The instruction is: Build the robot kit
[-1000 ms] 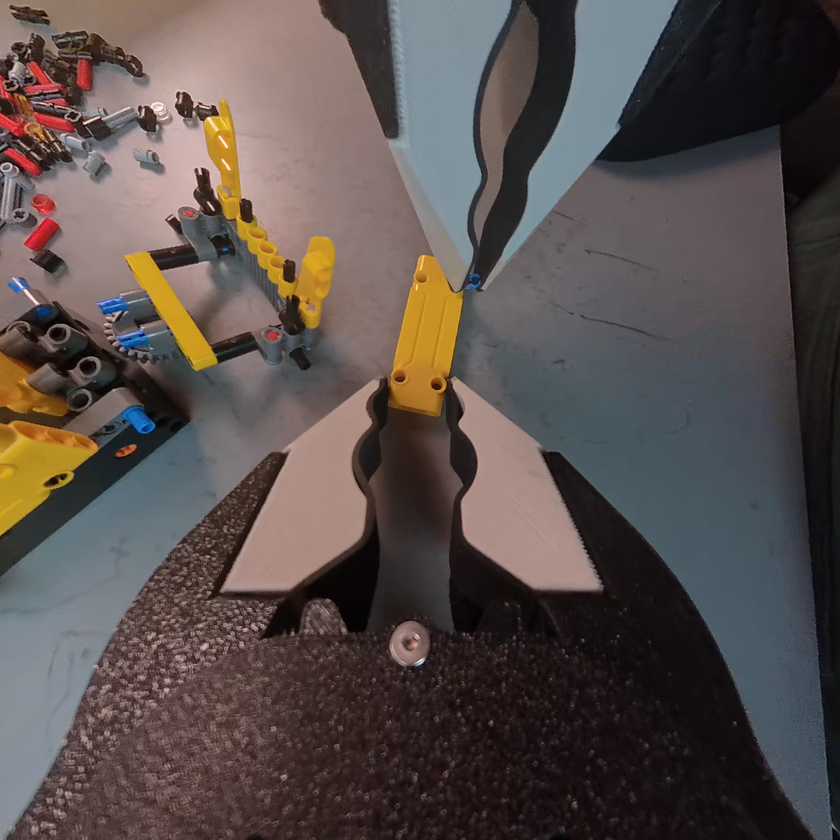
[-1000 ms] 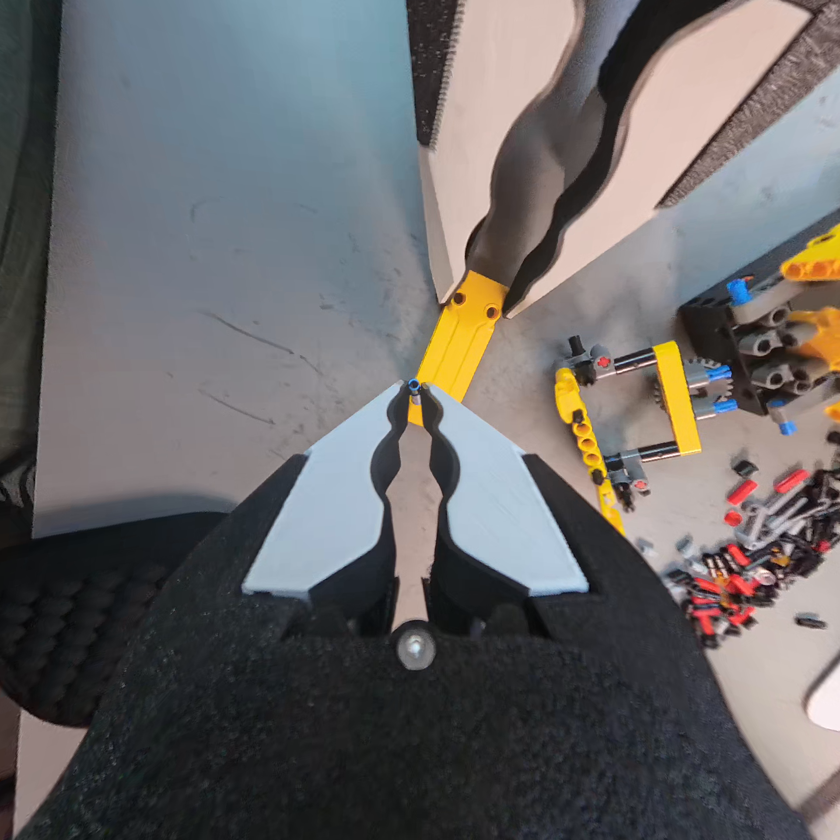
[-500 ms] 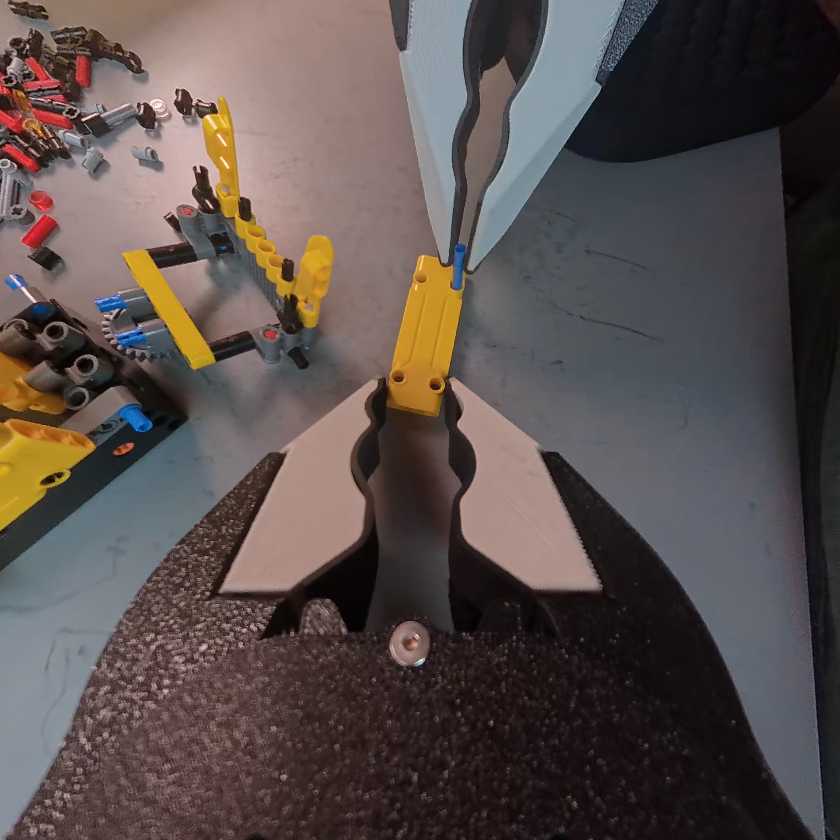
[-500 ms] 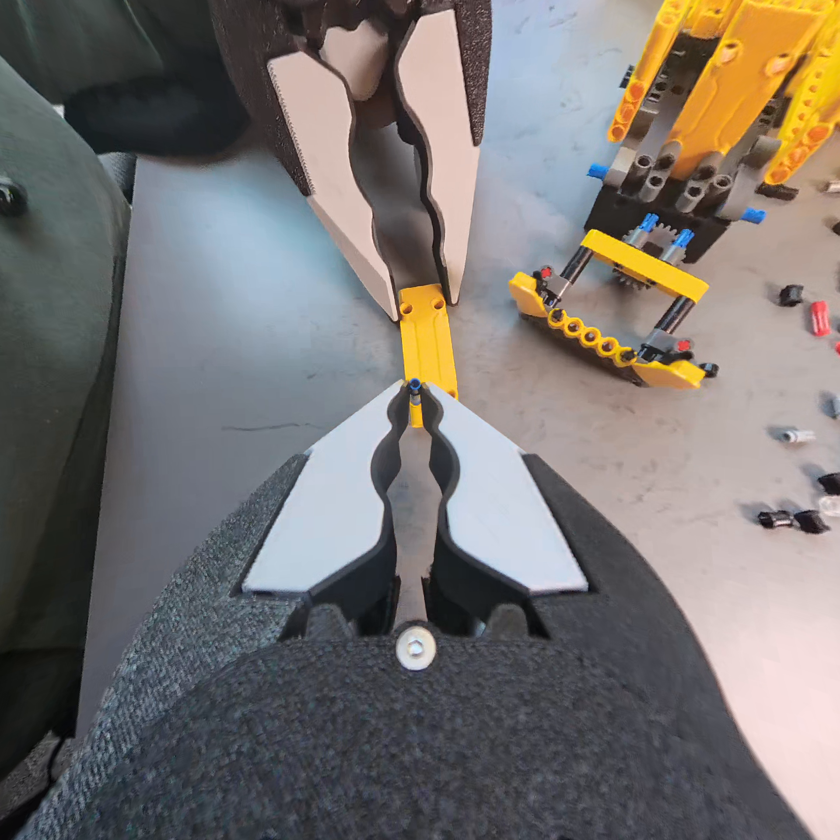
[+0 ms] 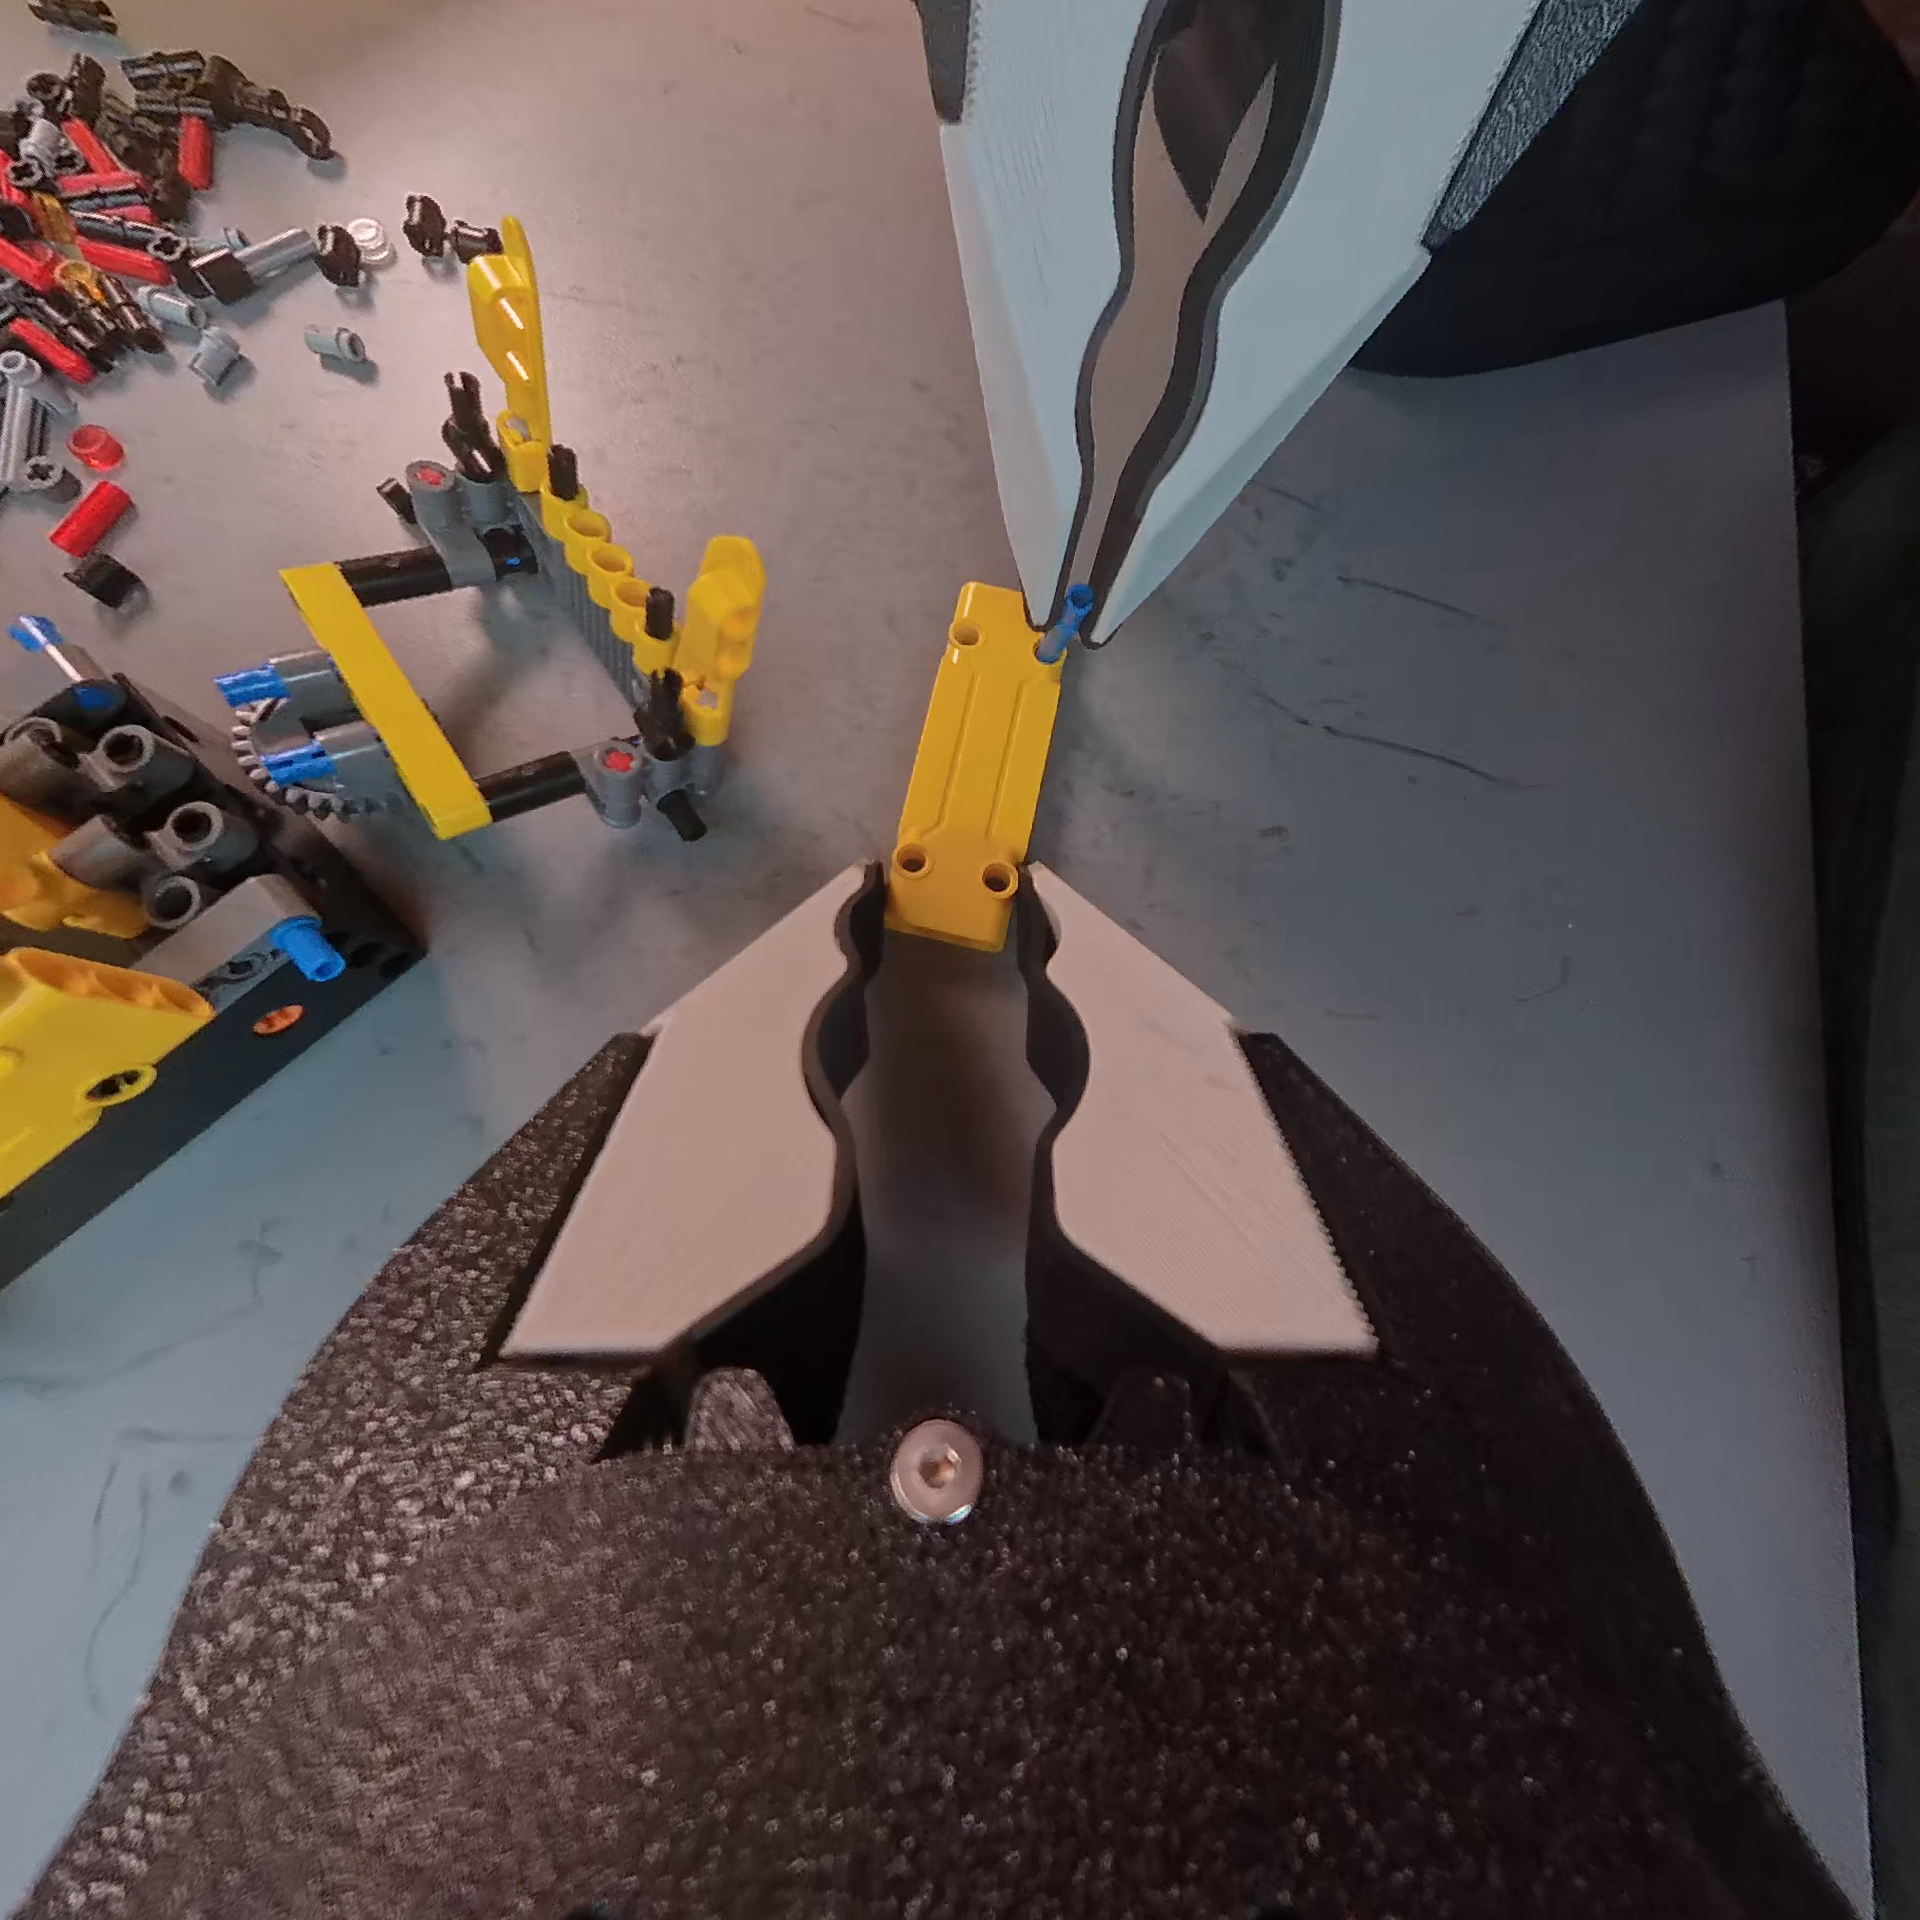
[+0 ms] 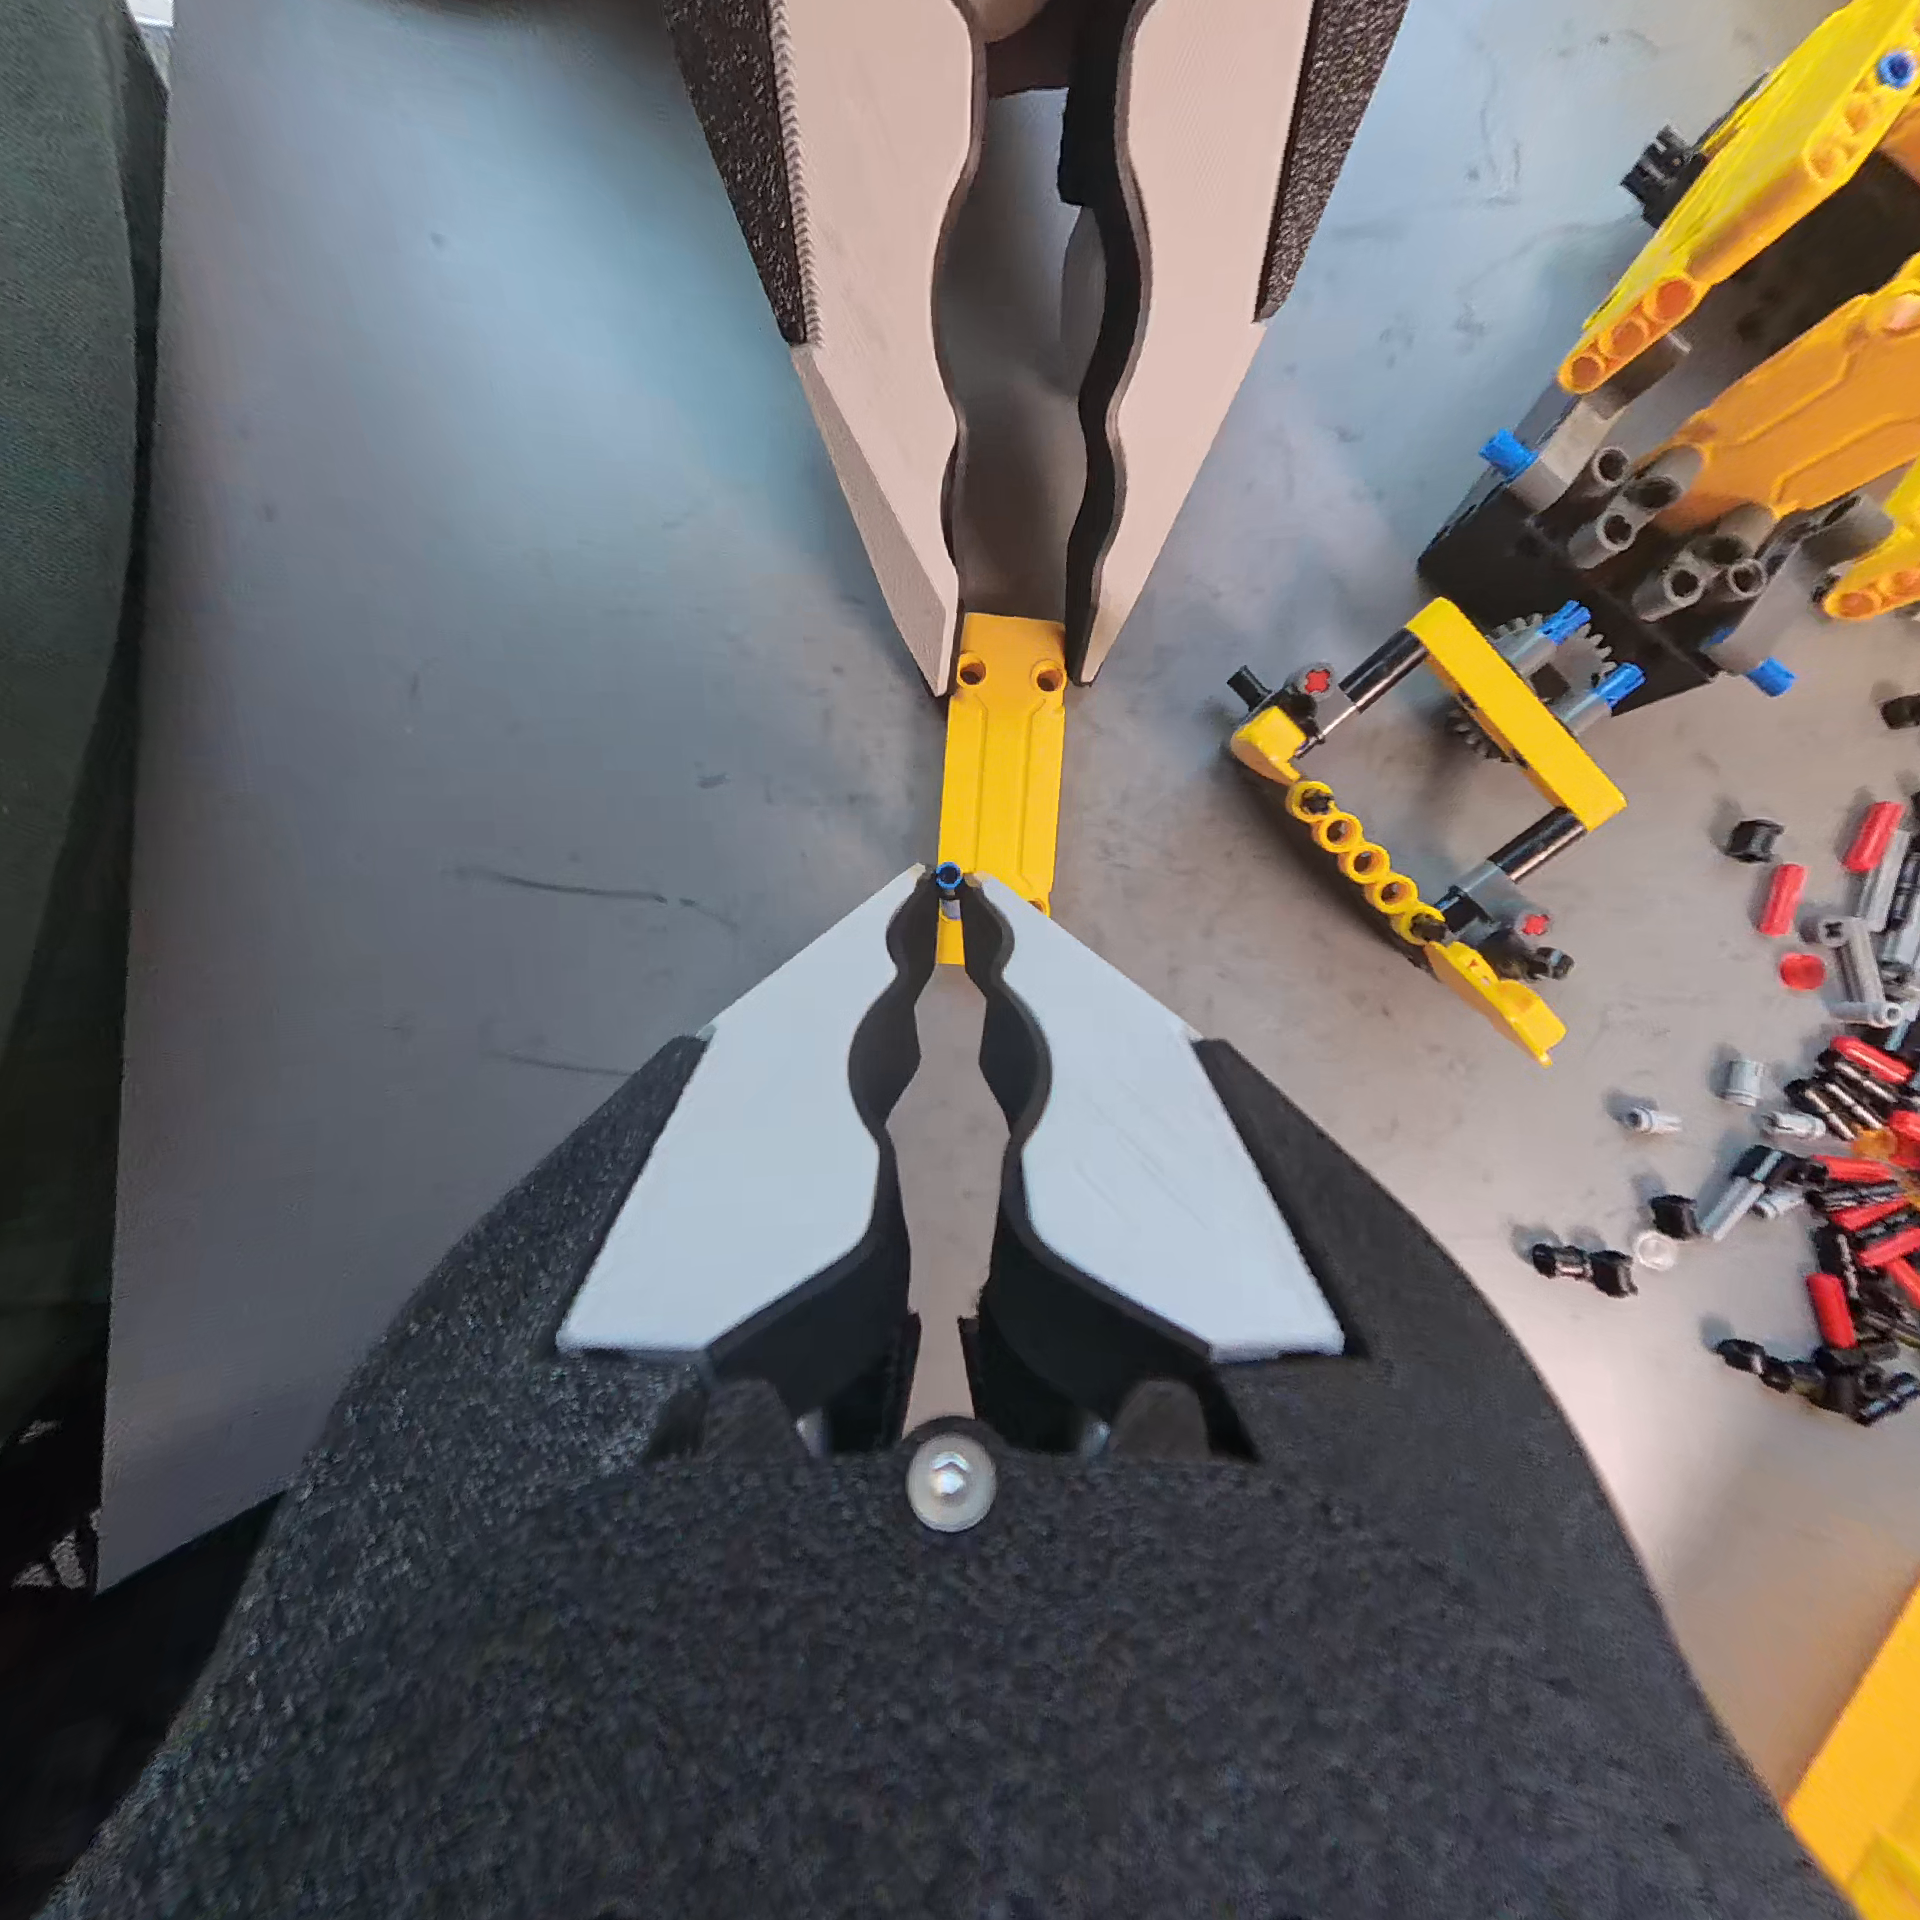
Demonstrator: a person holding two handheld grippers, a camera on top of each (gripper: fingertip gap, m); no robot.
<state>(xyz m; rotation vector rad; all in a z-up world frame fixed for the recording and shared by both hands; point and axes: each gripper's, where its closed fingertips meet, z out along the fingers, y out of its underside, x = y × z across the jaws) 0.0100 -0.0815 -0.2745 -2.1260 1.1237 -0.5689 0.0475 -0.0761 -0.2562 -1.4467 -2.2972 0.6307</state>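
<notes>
Since half a second ago, our right gripper [image 6: 948,881] has tilted back and lowered, so the small blue plastic pin [image 5: 1062,628] now sits with its lower end at the far right hole of the long yellow plastic panel [image 5: 979,771], where before it stood higher above that hole. Our left gripper [image 5: 954,896] has stayed put.

We clench the left gripper on the near end of the yellow panel, its two pale fingers [image 5: 727,1101] pressing the panel's sides beside the two near holes. We pinch the blue pin between the tips of the right gripper; in the right wrist view only the pin's blue end [image 6: 947,875] shows at the tips, with the panel [image 6: 1000,781] stretching away beyond it to the left gripper [image 6: 1016,665].

The panel lies along the scuffed grey tabletop [image 5: 1403,935], between the two grippers. To the left of it stands a small frame of yellow beams, black axles and grey connectors [image 5: 540,665]. Farther left, at the near edge, sits a larger black and yellow model [image 5: 125,977]. At the far left lies a scatter of loose red, black and grey pieces [image 5: 94,260].
</notes>
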